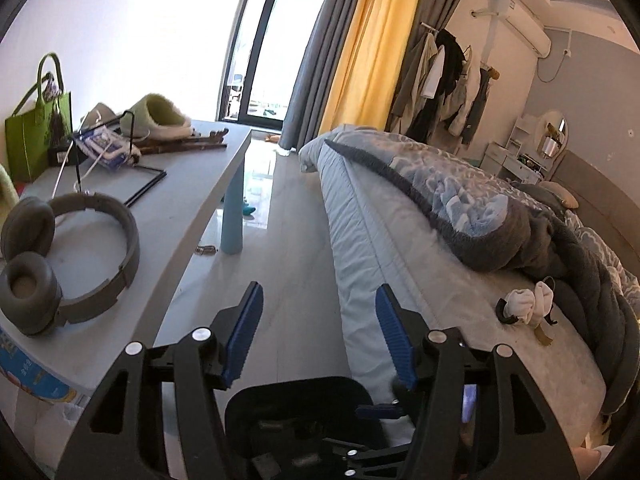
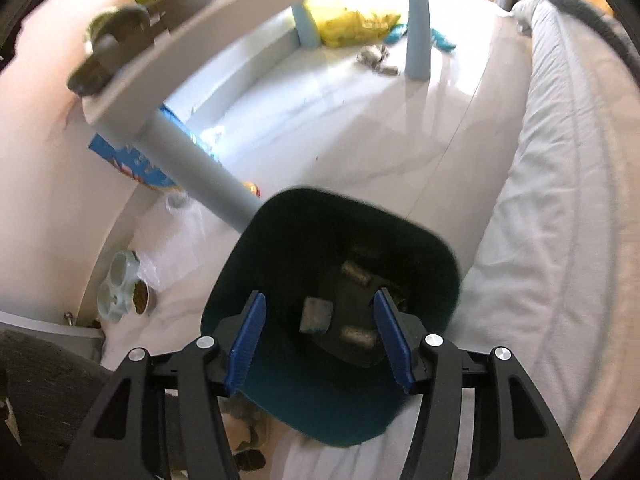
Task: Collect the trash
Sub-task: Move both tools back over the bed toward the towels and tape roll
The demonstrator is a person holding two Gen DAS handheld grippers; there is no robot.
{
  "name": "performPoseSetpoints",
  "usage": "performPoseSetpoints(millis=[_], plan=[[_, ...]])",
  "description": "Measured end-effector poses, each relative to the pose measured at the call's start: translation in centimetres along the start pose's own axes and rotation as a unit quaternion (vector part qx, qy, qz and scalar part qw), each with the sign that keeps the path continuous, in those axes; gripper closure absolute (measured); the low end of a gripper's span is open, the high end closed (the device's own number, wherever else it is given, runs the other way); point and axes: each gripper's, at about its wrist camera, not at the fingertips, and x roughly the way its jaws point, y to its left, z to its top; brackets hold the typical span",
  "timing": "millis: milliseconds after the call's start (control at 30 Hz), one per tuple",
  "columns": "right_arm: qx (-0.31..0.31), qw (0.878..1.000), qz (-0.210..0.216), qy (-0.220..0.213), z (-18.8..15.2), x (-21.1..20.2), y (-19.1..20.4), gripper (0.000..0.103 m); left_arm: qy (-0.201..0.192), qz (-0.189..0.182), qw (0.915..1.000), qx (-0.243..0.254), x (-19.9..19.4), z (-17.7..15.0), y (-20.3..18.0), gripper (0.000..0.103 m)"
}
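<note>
Left wrist view: the left gripper (image 1: pixel 319 334) fills the lower middle of the frame, its blue fingers (image 1: pixel 244 332) standing wide with nothing between them. Just below them sits the dark rim of the trash bin (image 1: pixel 296 396). At the left, the grey counter (image 1: pixel 168 208) carries grey headphones (image 1: pixel 68 256), a green bag (image 1: pixel 38 132) and a slipper (image 1: pixel 160 116). The bed (image 1: pixel 400 248) with its rumpled blue blanket (image 1: pixel 472 208) takes the right side, and a small white and dark bundle (image 1: pixel 528 304), possibly socks or rubbish, lies on the mattress at the lower right. Bright balcony doors and a yellow curtain (image 1: pixel 368 40) stand at the top.

Right wrist view: the right gripper (image 2: pixel 320 338) looks steeply down into the bin, dark teal, at the lower middle. Its fingers are apart and empty, and several small grey pieces (image 2: pixel 316 314) lie at the bottom of the bin. By my reading a piece has just been dropped in, so the deposit step is ending. Next comes another pickup: a yellow wrapper (image 2: pixel 352 26) and grey scraps (image 2: pixel 376 60) lie on the pale glossy floor (image 2: pixel 320 128) under the counter, at the top of the frame, calling for a low reach past the blue counter leg (image 2: pixel 416 20).
</note>
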Motion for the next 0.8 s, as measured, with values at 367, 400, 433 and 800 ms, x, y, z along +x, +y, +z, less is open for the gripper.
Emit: performPoseSetpoints(millis=[367,400,433,800], plan=[[0.007,0.993,-0.022,-0.119,-0.5,-8.1,-3.4,0.045,-0.025,-0.011,0.9996,0.003,0.0,1.0,-3.3,0.035],[0.008,0.991,-0.025,-0.128,-0.7,-8.7,-3.9,0.045,-0.025,-0.012,0.9996,0.004,0.0,1.1,-3.5,0.035],[0.009,0.990,-0.028,-0.135,-0.9,-9.2,-4.3,0.045,-0.025,-0.013,0.9996,0.005,0.2,1.1,-3.8,0.035],[0.055,0.970,-0.065,-0.229,-3.8,-16.0,-10.1,0.040,-0.010,-0.039,0.9989,0.025,2.3,0.3,-8.1,0.031]])
